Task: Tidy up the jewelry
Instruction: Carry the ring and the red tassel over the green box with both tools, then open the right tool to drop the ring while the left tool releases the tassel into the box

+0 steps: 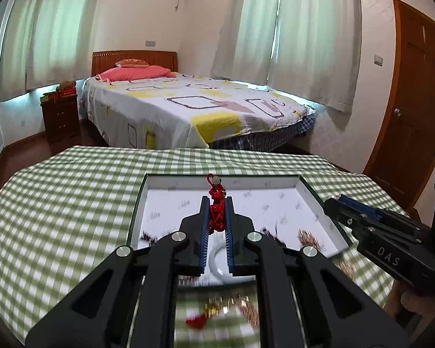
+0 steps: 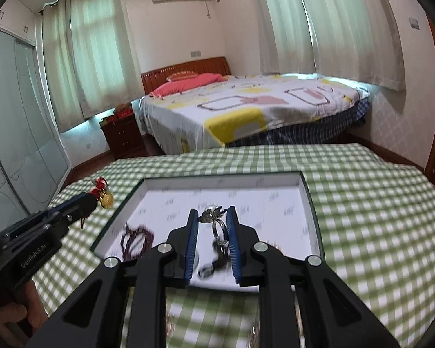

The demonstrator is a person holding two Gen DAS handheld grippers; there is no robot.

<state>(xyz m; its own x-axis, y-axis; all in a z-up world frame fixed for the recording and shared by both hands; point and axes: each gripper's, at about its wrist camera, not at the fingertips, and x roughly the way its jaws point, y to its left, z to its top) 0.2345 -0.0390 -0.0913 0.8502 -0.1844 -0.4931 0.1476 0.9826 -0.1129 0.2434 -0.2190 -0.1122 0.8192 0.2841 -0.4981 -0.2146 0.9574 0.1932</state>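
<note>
My left gripper (image 1: pixel 216 201) is shut on a red knotted cord charm (image 1: pixel 216 211) with a pale bead at its top, held above the white tray (image 1: pixel 301 187). In the right wrist view the same charm (image 2: pixel 103 192) shows a gold pendant hanging at the left gripper's tip. My right gripper (image 2: pixel 212 214) is shut on a silver ring with a pearl (image 2: pixel 213 217), above the tray (image 2: pixel 306 203). A dark beaded bracelet (image 2: pixel 136 239) lies in the tray's left part. A white bangle (image 1: pixel 216 261) lies in the tray below my left fingers.
The table has a green checked cloth (image 1: pixel 72 203). Gold and red jewelry (image 1: pixel 217 310) lies blurred on the cloth near the tray's front edge; more gold pieces (image 1: pixel 307 236) lie in the tray's right part. A bed (image 1: pixel 188 107) stands beyond the table.
</note>
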